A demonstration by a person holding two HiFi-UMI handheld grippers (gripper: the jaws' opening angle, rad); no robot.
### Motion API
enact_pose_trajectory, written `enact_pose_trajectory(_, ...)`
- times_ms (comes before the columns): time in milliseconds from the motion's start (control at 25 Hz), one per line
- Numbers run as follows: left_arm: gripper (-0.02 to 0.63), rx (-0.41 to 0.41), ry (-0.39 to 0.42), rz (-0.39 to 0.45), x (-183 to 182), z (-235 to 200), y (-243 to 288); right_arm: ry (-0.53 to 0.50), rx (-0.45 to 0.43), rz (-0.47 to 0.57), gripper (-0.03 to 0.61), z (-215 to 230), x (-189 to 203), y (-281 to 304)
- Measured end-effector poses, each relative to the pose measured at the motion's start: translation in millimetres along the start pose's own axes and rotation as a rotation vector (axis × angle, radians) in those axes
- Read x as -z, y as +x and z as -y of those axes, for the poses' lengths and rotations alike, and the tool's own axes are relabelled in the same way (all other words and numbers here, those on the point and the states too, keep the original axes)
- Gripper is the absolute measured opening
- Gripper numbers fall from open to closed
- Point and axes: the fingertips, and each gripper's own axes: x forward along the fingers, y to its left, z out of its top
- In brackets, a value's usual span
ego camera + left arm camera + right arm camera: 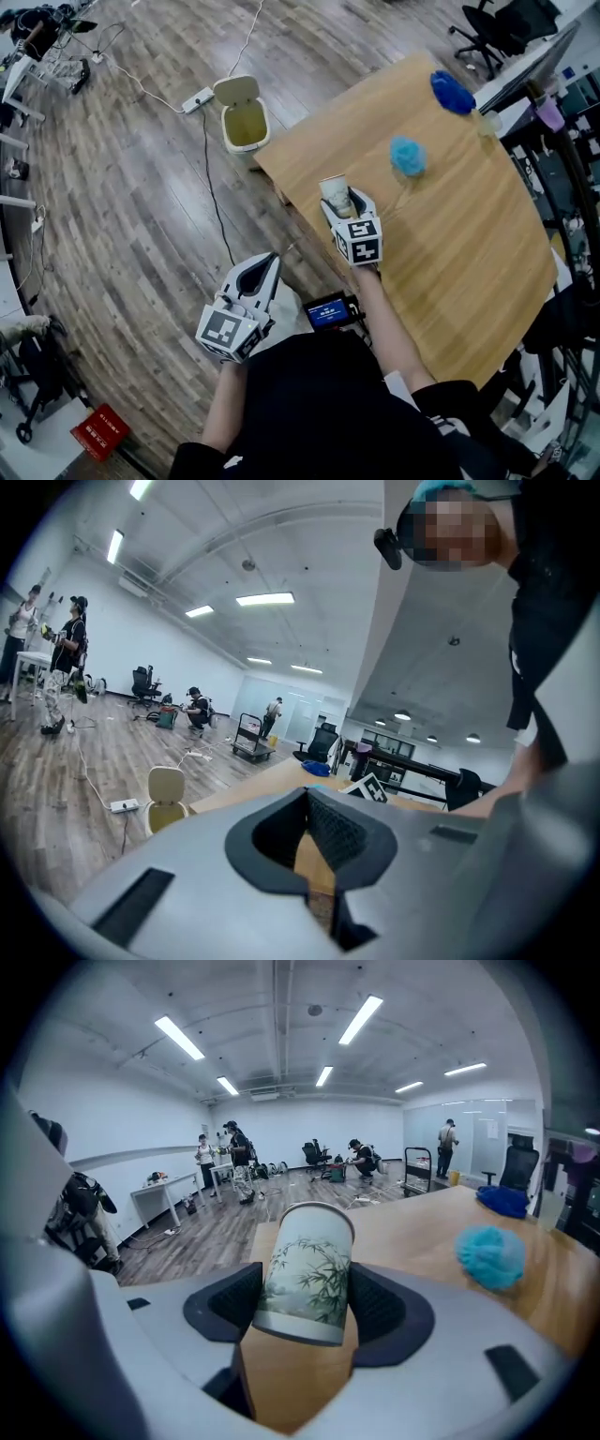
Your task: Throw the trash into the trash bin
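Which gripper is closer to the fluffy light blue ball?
Right. The right hand-held gripper, holding a paper cup, is over the table near the fluffy ball; the left hand-held gripper hangs off the table, over the floor.

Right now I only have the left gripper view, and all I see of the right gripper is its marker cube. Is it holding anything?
Observer: Yes. In the right gripper view, the right gripper is shut on a paper cup with a bamboo print, its mouth pointing away from the camera.
Operator: Good. Is there any other trash on the table that I can't see?
Observer: In the head view, a light blue fluffy ball lies on the table, beyond the cup and apart from it.
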Motion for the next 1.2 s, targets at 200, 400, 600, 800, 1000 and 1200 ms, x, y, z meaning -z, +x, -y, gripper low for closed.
enact_pose_trajectory(200,0.005,-0.058,-0.014,-0.026,-14,-75,-21,-0.014,-0.031,0.000,0.285,-48,-34,69)
enact_pose_trajectory(400,0.005,-0.073,-0.037,0.007,-25,-136,-33,-0.004,-0.033,-0.001,0.284,-65,-62,116)
enact_pose_trajectory(600,0.005,-0.057,-0.076,0.003,-36,-180,-25,-0.031,-0.051,-0.009,0.285,-83,-103,154)
enact_pose_trajectory(800,0.005,-0.014,-0.065,-0.034,-47,-214,16,-0.042,-0.049,0.004,0.285,-64,-140,201)
enact_pose_trajectory(1000,0.005,0.007,-0.049,-0.071,-77,-272,59,0.019,-0.084,-0.004,0.285,-59,-172,272)
enact_pose_trajectory(1200,0.005,0.031,0.026,-0.107,-118,-313,115,0.052,-0.110,-0.034,0.285,-52,-192,329)
